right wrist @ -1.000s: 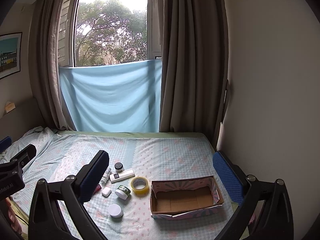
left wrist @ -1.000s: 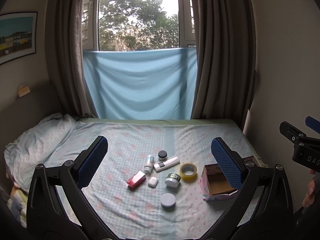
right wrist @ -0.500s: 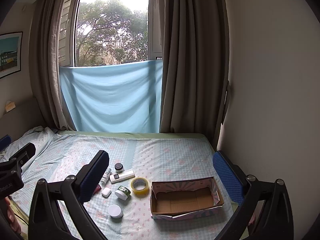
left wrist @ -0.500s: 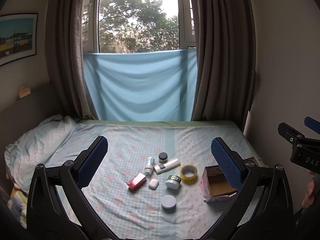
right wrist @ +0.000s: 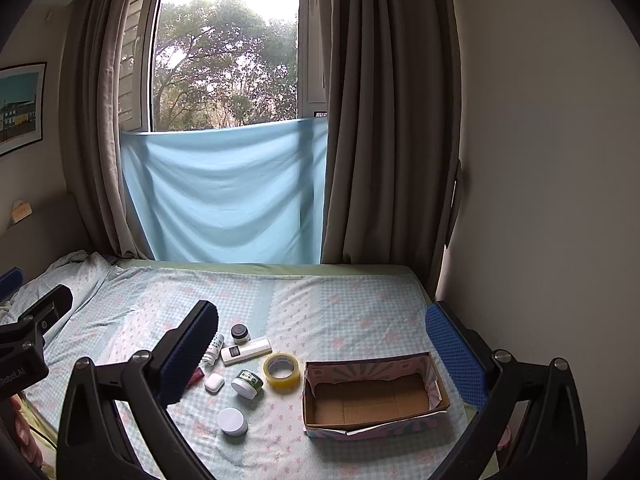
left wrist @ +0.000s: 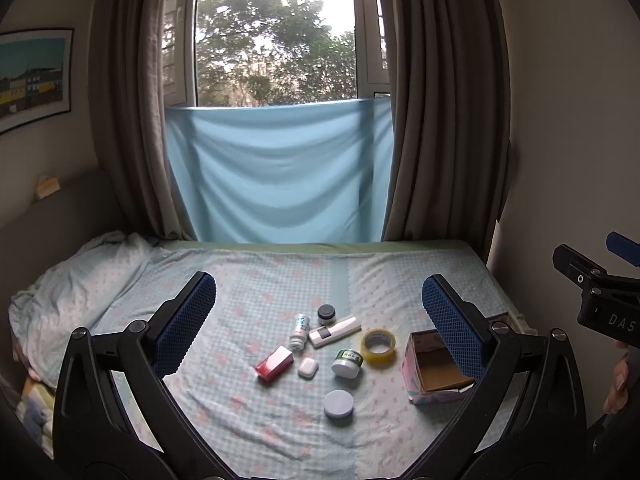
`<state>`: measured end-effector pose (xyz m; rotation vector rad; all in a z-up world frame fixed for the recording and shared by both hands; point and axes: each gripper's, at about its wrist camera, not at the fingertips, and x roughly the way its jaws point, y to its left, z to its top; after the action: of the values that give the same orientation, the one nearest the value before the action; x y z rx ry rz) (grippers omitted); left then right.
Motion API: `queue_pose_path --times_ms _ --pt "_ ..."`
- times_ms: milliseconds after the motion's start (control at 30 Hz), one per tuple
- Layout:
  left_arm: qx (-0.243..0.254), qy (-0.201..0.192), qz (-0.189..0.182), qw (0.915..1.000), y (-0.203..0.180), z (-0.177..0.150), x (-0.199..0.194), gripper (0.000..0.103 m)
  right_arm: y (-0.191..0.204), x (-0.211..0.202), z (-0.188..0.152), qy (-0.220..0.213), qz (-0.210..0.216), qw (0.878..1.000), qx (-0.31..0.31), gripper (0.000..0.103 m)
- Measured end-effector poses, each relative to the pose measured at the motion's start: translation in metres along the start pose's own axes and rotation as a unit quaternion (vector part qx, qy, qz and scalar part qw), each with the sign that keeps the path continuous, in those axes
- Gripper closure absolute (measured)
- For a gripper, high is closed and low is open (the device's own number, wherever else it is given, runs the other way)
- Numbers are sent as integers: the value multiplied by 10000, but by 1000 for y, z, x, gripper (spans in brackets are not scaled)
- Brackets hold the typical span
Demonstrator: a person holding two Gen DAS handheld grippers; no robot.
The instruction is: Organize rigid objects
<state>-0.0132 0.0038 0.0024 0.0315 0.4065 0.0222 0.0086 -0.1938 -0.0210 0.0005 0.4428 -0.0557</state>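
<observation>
Your left gripper (left wrist: 320,312): jaws spread wide, nothing between them, held above the bed (left wrist: 260,280)
Your right gripper (right wrist: 320,344): jaws likewise wide apart and empty, above the same bed; its open frame also shows at the right edge of the left wrist view

Landmark: cardboard box (right wrist: 372,396), open-topped, patterned outside, nothing inside it, standing on the checked bedsheet at the right of the cluster

Items, each placed by the box:
- Roll of yellowish tape (right wrist: 281,369), lying flat, just beside the box's left end
- Green-labelled jar with a white lid (right wrist: 247,384), on its side, just left of the tape, away from the box
- White remote control (right wrist: 246,351), left of the box and further toward the window than the tape
- Small dark-lidded jar (right wrist: 240,333), beyond the remote, near its far end
- White bottle with blue print (left wrist: 300,330), lying down, beside the remote on the side away from the box
- White earbud case (right wrist: 214,383), left of the green-labelled jar
- Red and white carton (left wrist: 274,363), farthest left from the box, partly hidden by your right gripper's finger in the right wrist view
- White round tub (right wrist: 232,421), left of the box and nearest you

Behind: blue cloth (right wrist: 228,196) hung across the window, curtains at both sides
</observation>
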Motion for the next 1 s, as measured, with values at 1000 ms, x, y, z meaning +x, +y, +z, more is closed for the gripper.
queue_pose_path --times_ms 1000 --pt "-154 583 206 9980 24 -5 38 1 8 25 1 245 134 9995 -116 0"
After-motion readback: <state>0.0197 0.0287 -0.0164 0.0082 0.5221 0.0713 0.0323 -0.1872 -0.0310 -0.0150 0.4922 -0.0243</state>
